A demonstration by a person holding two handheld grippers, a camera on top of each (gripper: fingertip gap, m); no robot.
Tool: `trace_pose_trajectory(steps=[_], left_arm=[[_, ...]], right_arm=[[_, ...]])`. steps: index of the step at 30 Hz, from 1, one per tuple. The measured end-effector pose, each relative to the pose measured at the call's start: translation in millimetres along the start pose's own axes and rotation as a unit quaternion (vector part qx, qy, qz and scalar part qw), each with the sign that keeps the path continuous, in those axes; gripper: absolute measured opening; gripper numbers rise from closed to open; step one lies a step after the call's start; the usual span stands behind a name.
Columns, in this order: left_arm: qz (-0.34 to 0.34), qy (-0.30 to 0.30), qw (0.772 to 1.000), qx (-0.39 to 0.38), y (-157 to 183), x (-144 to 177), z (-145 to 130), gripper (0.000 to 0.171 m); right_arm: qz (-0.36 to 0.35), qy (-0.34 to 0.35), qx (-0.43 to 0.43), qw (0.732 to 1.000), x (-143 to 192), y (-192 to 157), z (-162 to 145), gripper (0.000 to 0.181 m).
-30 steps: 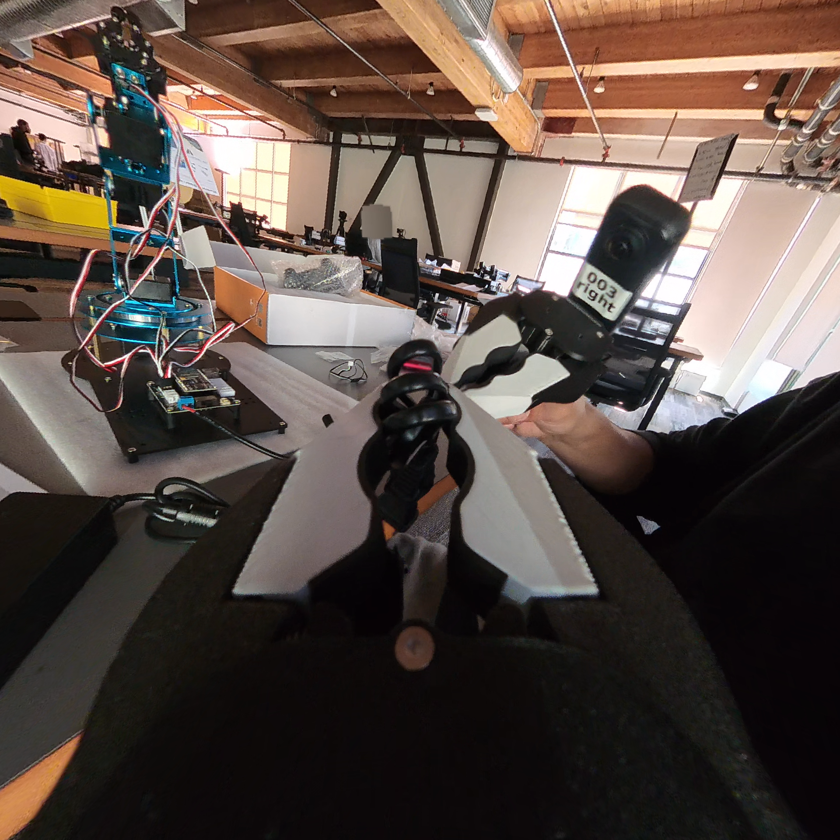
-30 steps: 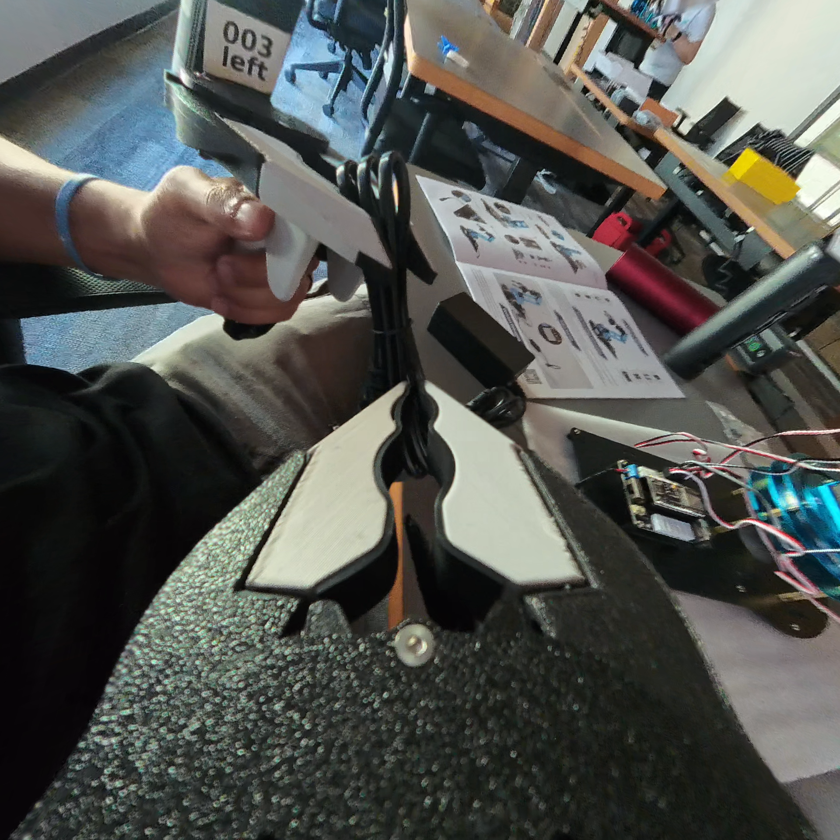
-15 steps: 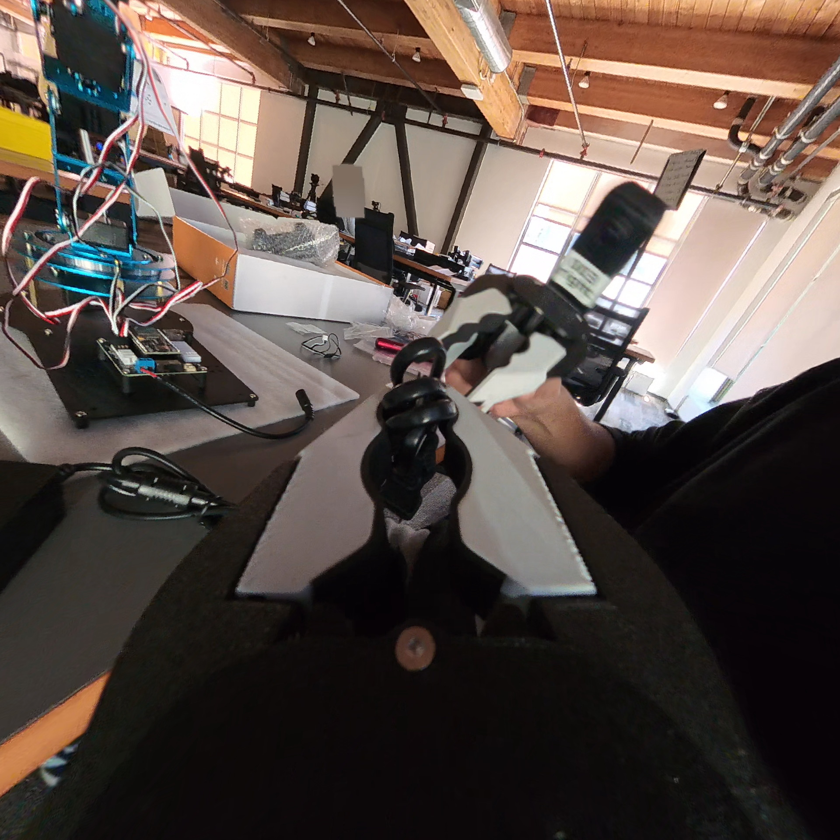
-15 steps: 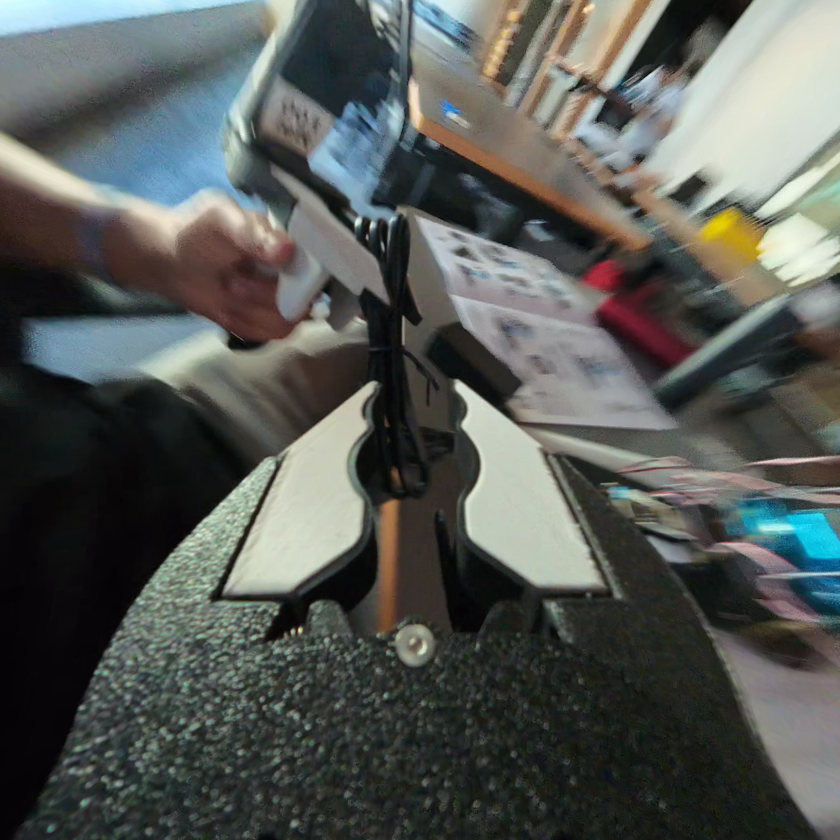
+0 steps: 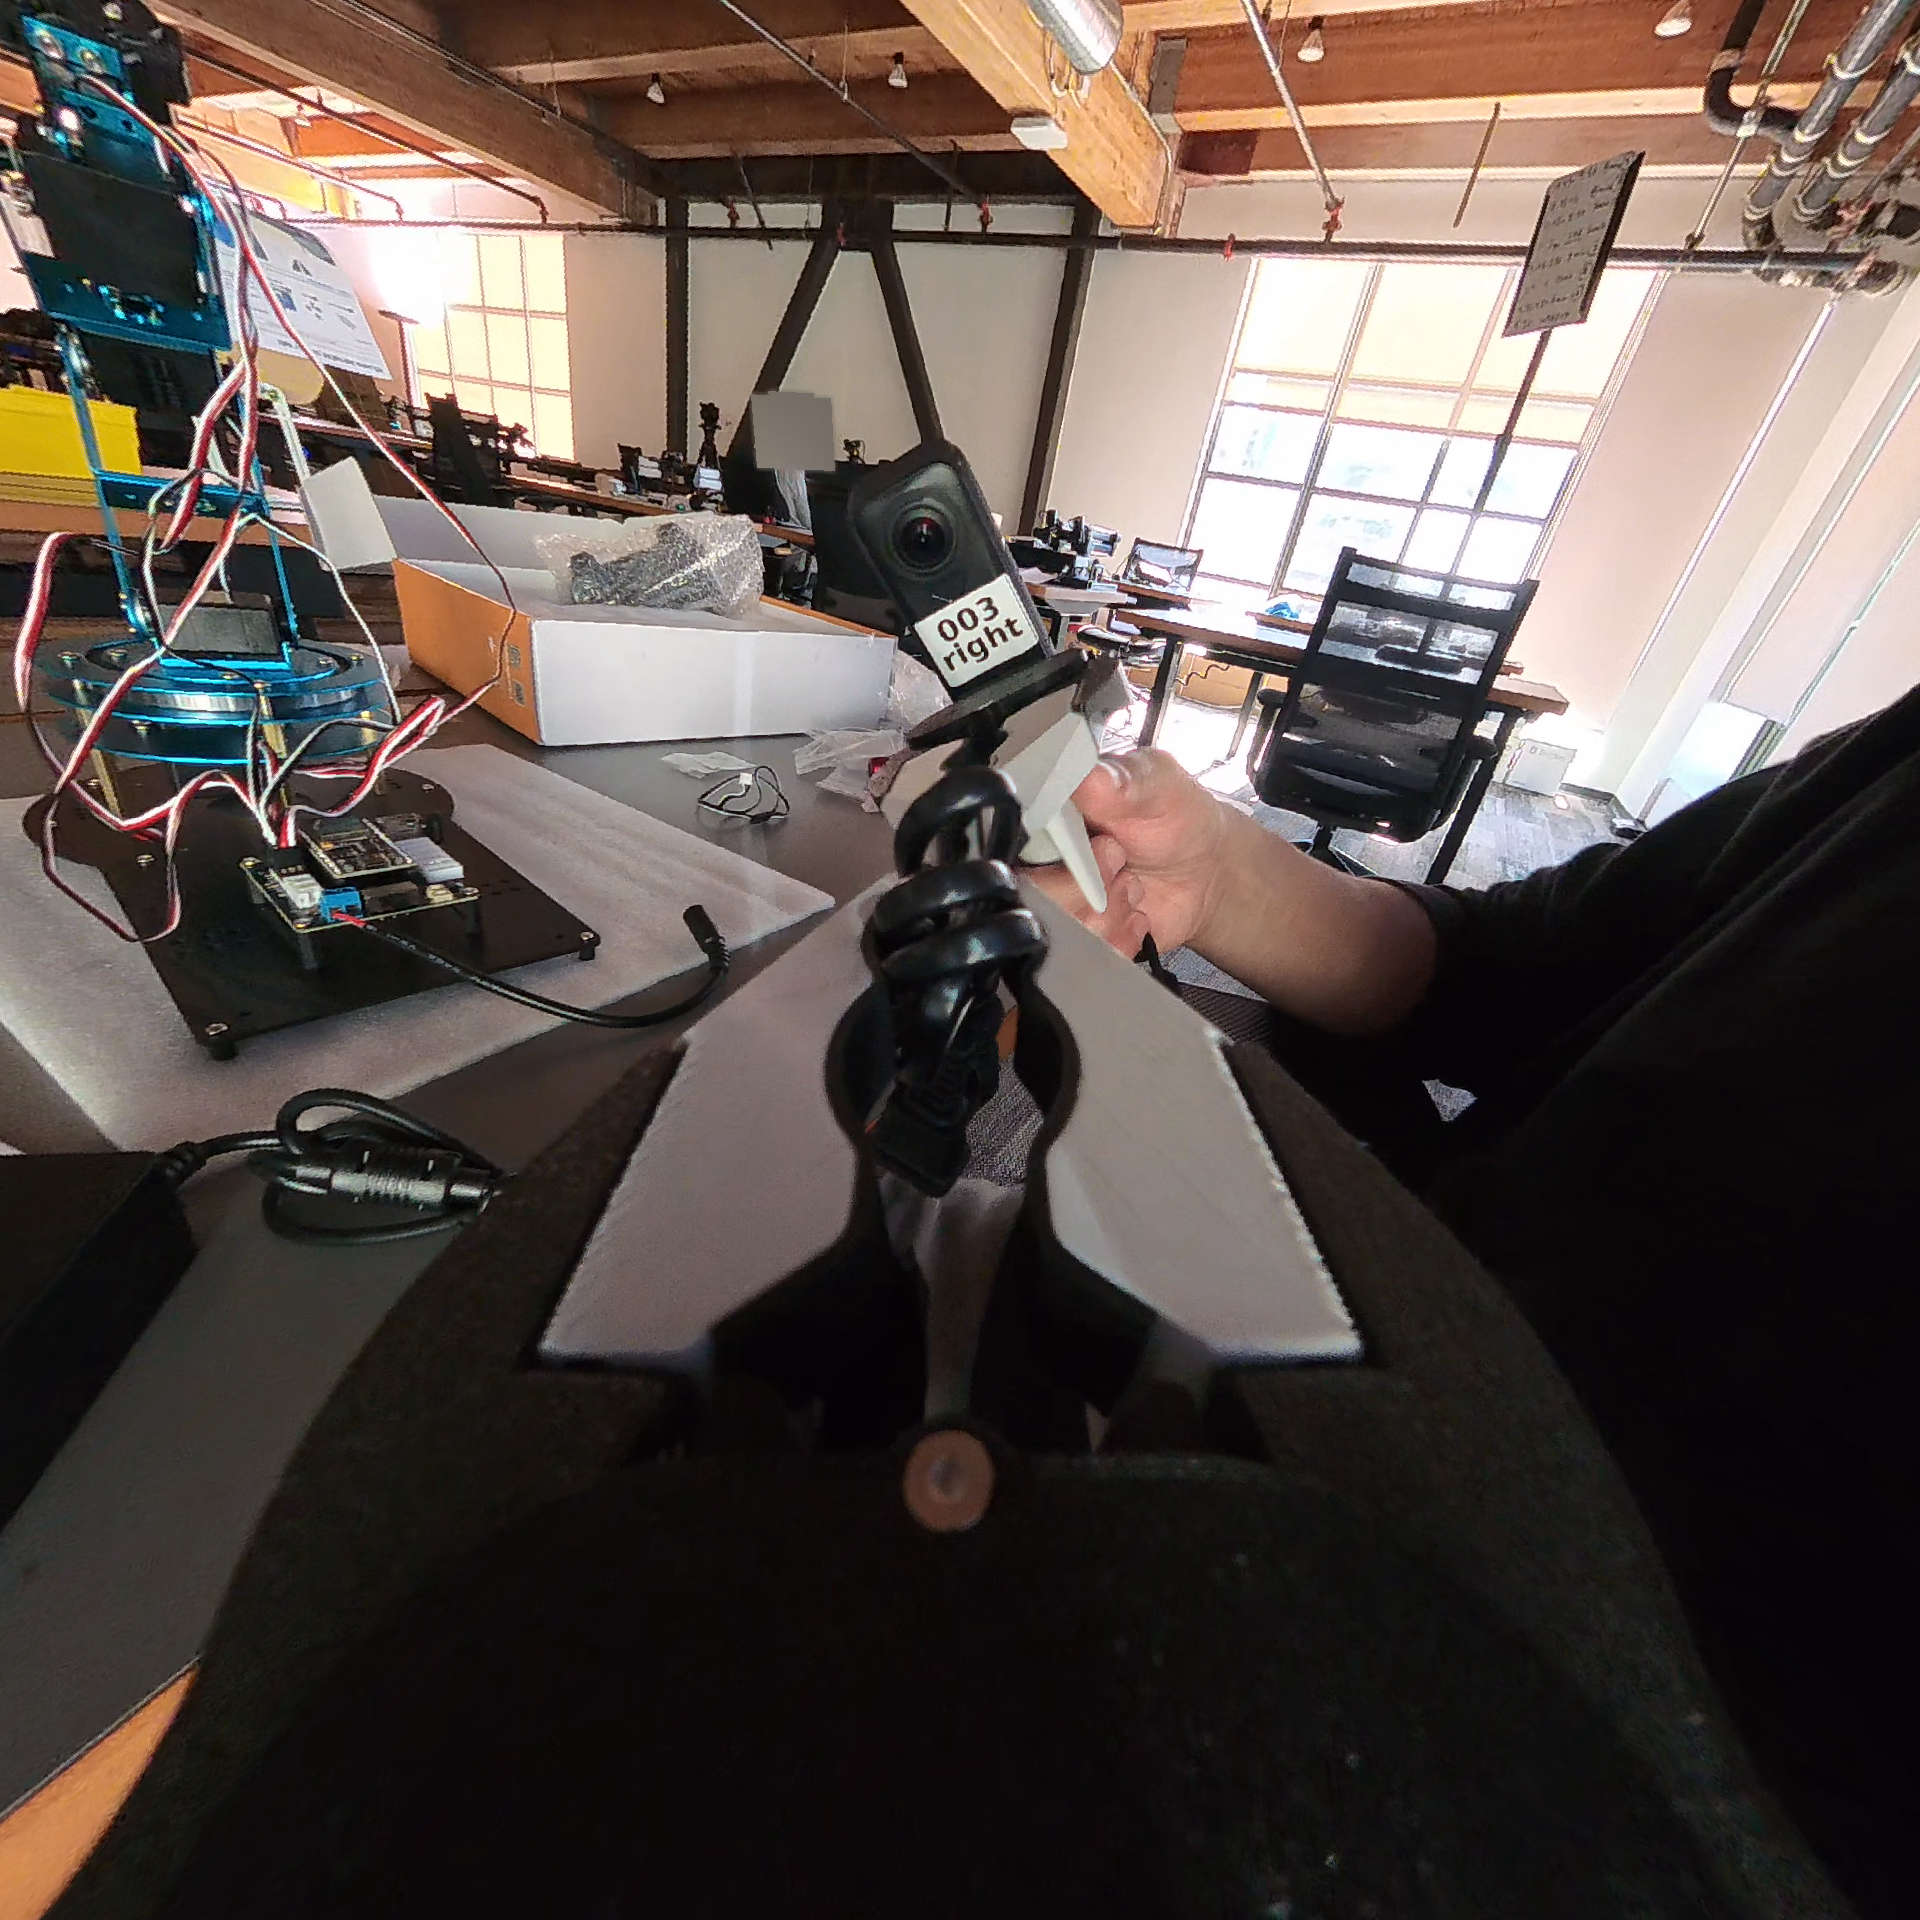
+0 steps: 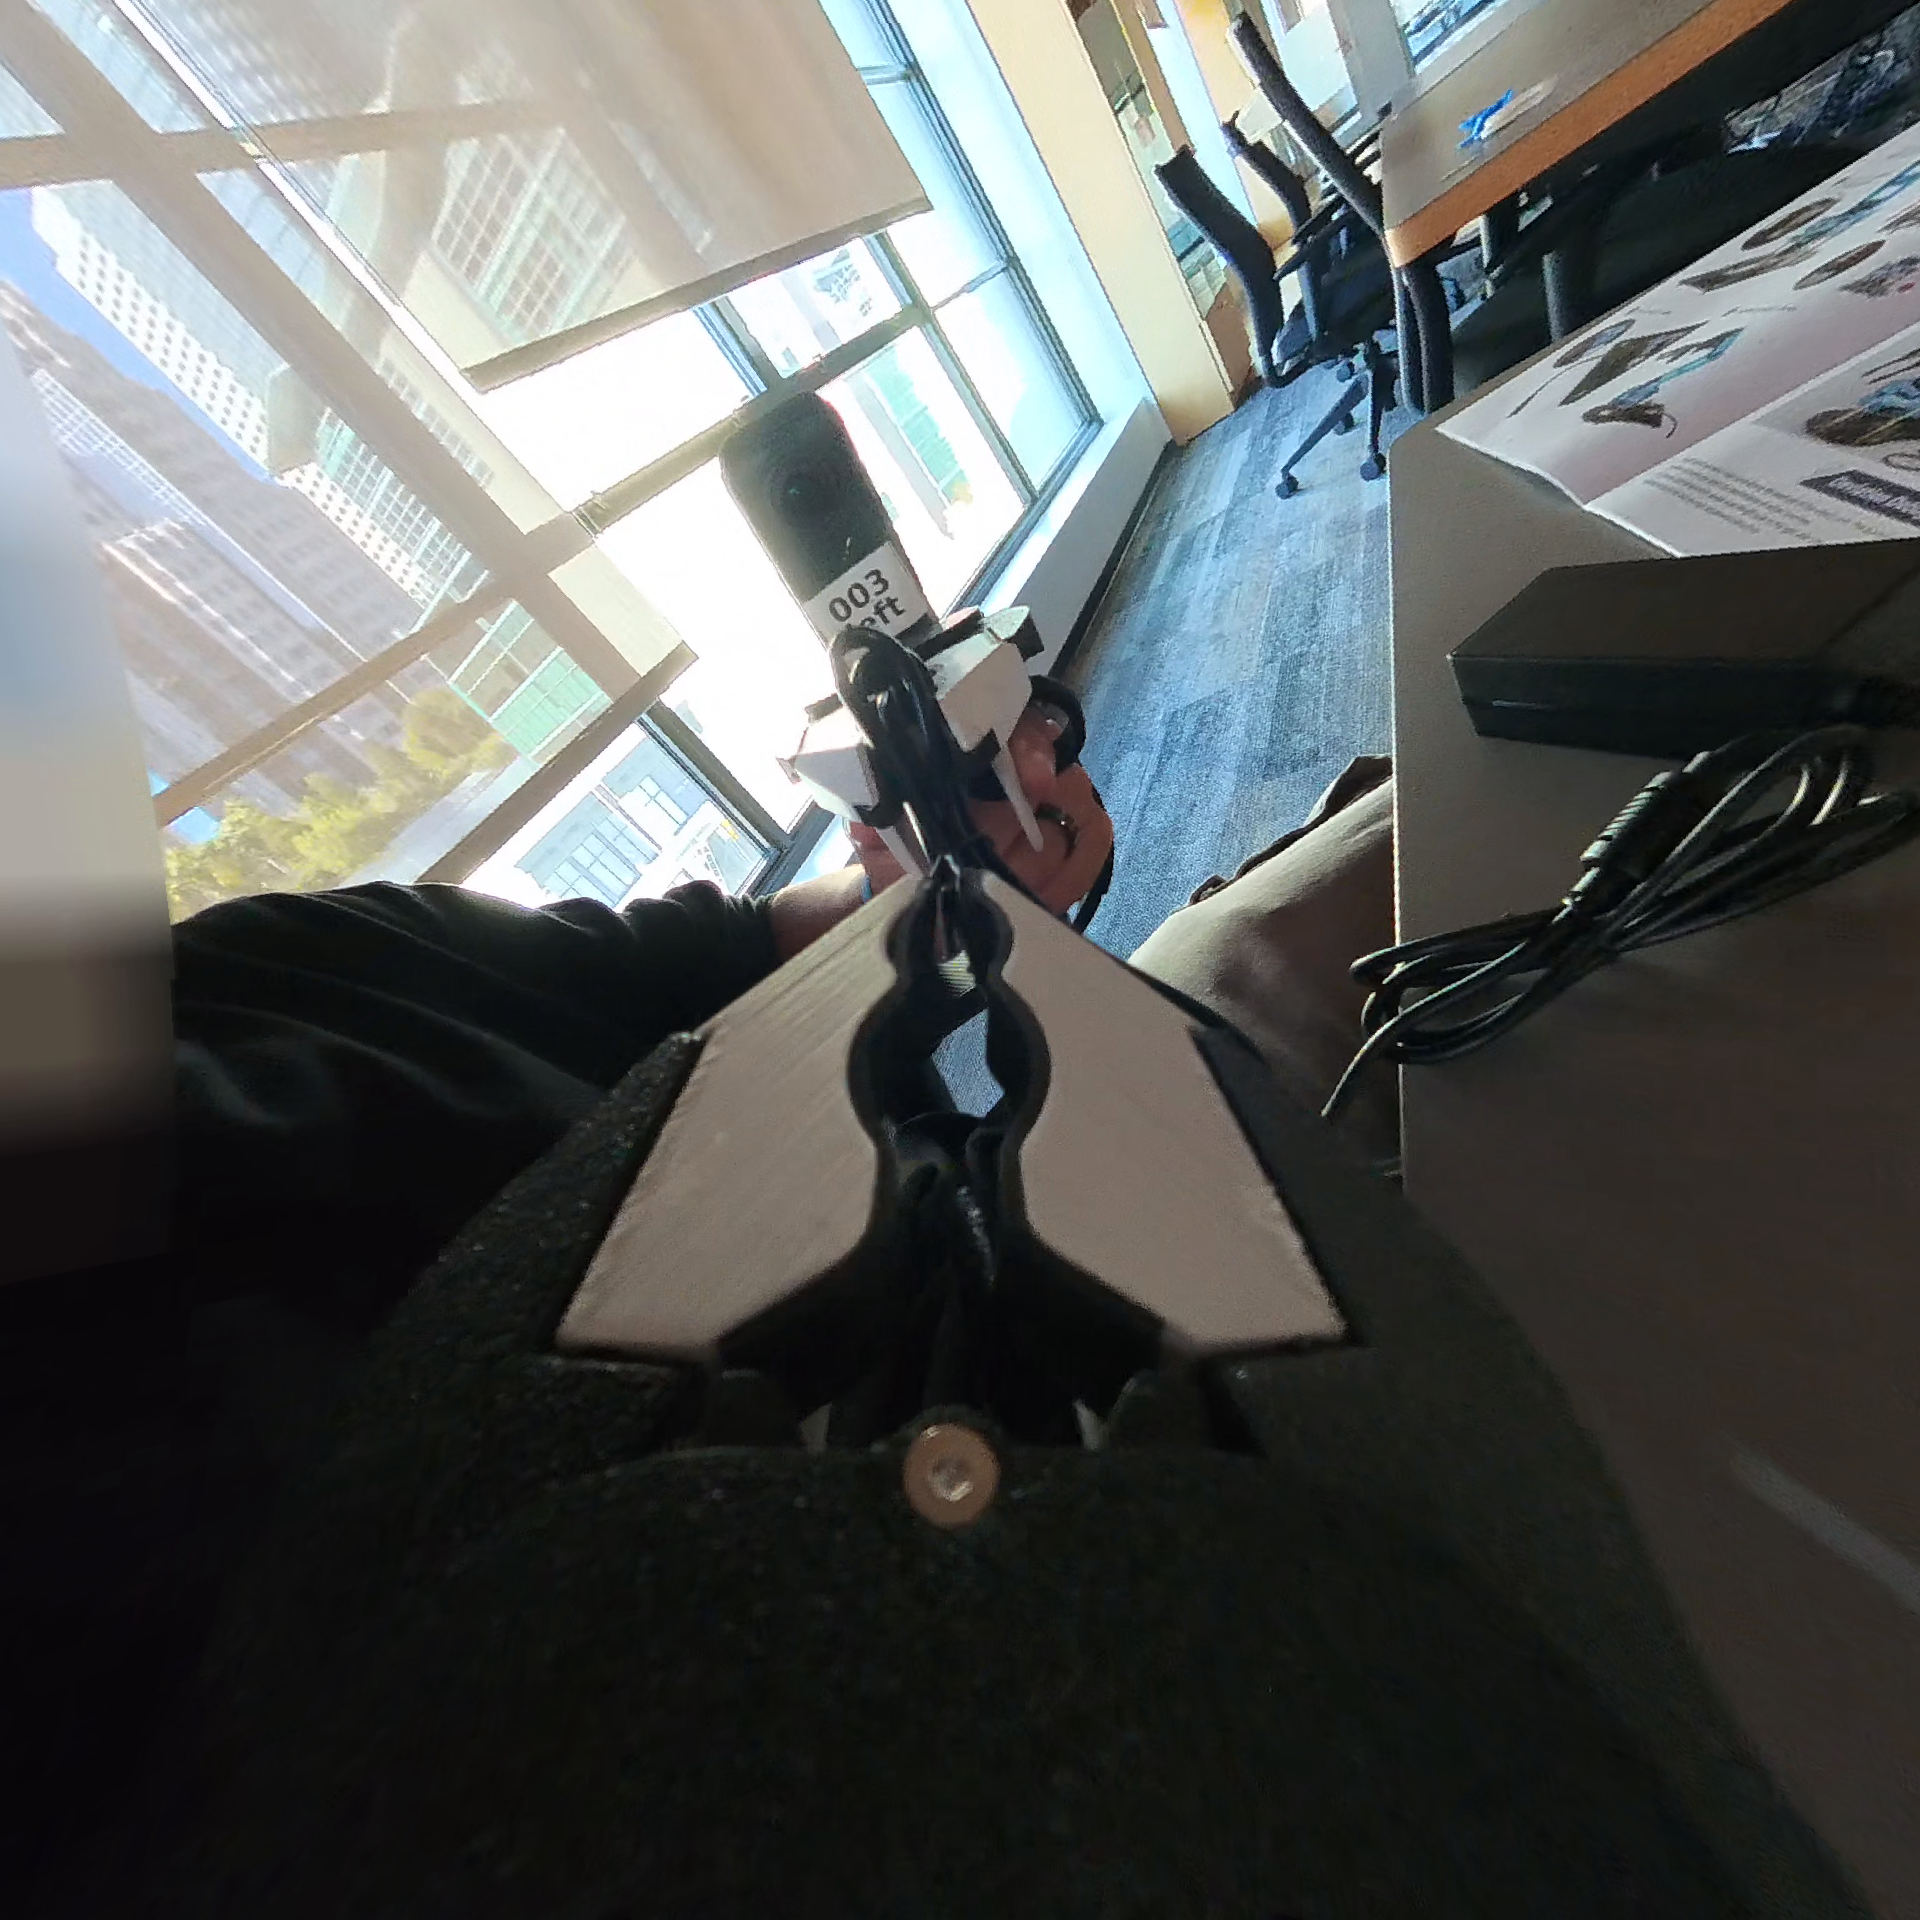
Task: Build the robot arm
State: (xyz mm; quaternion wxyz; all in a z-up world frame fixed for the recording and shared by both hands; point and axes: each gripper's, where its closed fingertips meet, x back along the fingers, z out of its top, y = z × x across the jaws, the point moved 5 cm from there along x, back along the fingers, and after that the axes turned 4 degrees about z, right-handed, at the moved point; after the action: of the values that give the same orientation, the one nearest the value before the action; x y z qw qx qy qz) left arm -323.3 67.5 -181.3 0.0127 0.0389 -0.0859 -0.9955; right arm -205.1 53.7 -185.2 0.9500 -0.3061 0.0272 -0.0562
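Both your left gripper (image 5: 951, 997) and right gripper (image 6: 940, 935) are clamped on the bundled black cable (image 5: 951, 935); pulling apart risks slippage.

Grippers meet in open air off the table's near edge

To the left the table (image 5: 644, 748) is crowded: a wired blue robot arm (image 5: 145, 436) on a black baseplate (image 5: 312, 966), a coiled cable (image 5: 374, 1174) and a black power brick (image 6: 1662, 675); far off stands an open box (image 5: 644, 665).

Left tongs (image 5: 951, 935) around black cable bundle (image 5: 951, 935)
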Motion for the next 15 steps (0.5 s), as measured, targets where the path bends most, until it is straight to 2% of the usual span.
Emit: trace_pose_trajectory(steps=[3,5,8,10,11,12,13,14,15], left_arm=[[0.001,-0.001,1.0,0.002,0,0,0,0.014],[0.001,-0.001,1.0,0.003,0,0,0,0.015],[0.007,-0.007,1.0,-0.003,-1,0,-1,0.014],[0.018,-0.014,1.0,0.008,-5,-1,-2,0.015],[0.03,-0.022,0.999,0.026,-9,-2,-3,0.015],[0.042,-0.032,0.997,0.052,-14,-3,-5,0.014],[0.049,-0.036,0.995,0.079,-18,-3,-6,0.014],[0.05,-0.036,0.993,0.104,-20,-3,-6,0.014],[0.045,-0.035,0.99,0.127,-22,-2,-6,0.013]], right_arm=[[0.006,-0.002,-0.001,1.0,1,-1,0,0.007],[-0.007,-0.011,0.013,1.0,0,0,-2,0.0],[-0.041,-0.012,0.059,0.997,0,-1,1,0.0],[-0.08,-0.017,0.13,0.988,-1,-2,2,0.0],[-0.121,-0.03,0.192,0.973,-1,-1,1,0.0],[-0.17,-0.053,0.269,0.946,-2,-1,1,0.0],[-0.22,-0.083,0.356,0.905,-5,-2,-2,0.0],[-0.263,-0.11,0.444,0.85,-7,-4,-4,0.0],[-0.3,-0.137,0.531,0.781,-10,-8,-7,0.0]])
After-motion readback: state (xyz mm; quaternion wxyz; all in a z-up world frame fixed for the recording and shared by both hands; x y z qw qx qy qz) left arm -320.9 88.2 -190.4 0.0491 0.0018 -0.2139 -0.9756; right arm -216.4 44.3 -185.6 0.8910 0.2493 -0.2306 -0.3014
